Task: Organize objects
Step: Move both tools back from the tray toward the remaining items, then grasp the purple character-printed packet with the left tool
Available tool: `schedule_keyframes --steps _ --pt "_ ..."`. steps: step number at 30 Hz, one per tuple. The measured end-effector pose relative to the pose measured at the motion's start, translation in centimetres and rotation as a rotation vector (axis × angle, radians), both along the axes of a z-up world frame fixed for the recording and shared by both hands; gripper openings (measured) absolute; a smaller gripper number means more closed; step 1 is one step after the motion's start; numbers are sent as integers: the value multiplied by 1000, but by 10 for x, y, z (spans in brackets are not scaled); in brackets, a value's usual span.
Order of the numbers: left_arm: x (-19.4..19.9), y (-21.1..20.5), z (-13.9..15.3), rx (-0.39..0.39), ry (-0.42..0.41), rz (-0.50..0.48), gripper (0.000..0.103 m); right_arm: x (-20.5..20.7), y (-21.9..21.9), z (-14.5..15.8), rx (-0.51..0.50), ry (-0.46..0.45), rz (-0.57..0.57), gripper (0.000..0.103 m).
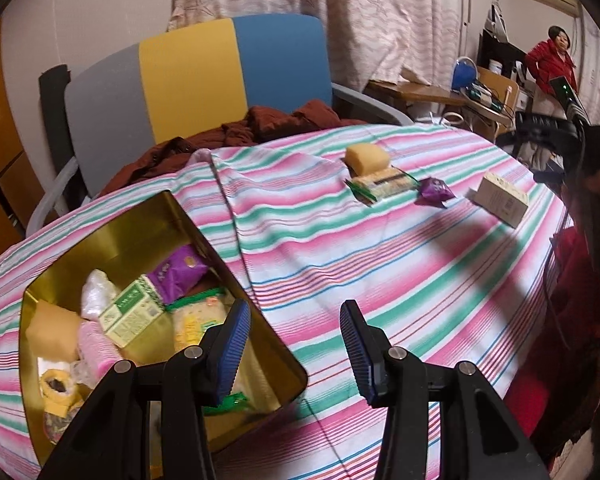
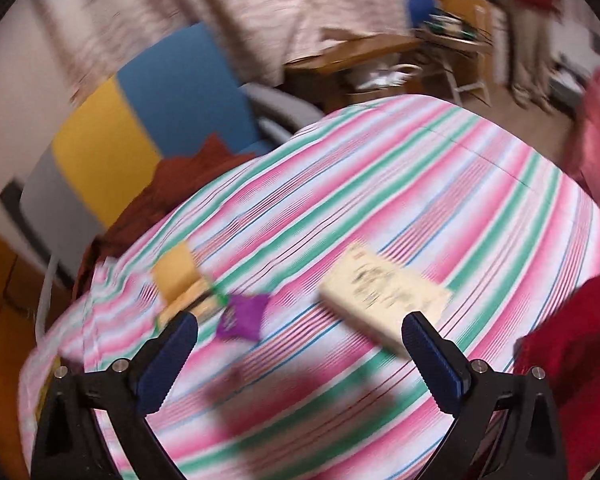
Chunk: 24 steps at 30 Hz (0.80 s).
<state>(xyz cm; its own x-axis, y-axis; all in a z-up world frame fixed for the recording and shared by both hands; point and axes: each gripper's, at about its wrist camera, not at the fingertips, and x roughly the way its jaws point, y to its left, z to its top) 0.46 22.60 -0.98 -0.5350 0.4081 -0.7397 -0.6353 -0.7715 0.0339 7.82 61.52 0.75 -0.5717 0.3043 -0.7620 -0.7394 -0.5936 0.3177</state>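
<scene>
A gold tin [image 1: 100, 236] lies open at the table's left, holding several snack packs and a green box [image 1: 130, 314]. My left gripper [image 1: 294, 322] hangs open above the tin's right edge, empty. Farther back lie a yellow sponge [image 1: 367, 157], a green-edged cracker pack [image 1: 382, 185], a purple packet [image 1: 434, 192] and a cream box [image 1: 500, 197]. The right wrist view is blurred. My right gripper [image 2: 298, 326] is open and empty over the cloth, with the purple packet [image 2: 242, 316] just ahead of its left finger and the cream box [image 2: 384, 292] by its right finger. The sponge [image 2: 176, 270] lies beyond.
The striped pink and green tablecloth [image 1: 380, 264] covers the table. Behind it stands a grey, yellow and blue chair [image 1: 196, 76] with a brown garment [image 1: 260, 124]. A person in a red jacket [image 1: 552, 64] stands by a cluttered desk [image 1: 420, 92] at the back right.
</scene>
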Motion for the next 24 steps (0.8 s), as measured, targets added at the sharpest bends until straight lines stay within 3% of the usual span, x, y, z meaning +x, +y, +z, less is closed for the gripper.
schedule_keyframes --steps 5,8,15,24 --pt "0 10 -7 -18 -19 -25 47 9 28 -17 -12 32 -112 103" --pt "-2 16 -11 -22 -34 -36 47 13 39 -29 -77 40 -147 103" --pt "-8 43 -17 -4 -97 -78 47 20 45 -32 -98 51 -184 103" --pt "-22 103 -16 46 -144 -172 47 47 53 -33 -159 168 -269 103"
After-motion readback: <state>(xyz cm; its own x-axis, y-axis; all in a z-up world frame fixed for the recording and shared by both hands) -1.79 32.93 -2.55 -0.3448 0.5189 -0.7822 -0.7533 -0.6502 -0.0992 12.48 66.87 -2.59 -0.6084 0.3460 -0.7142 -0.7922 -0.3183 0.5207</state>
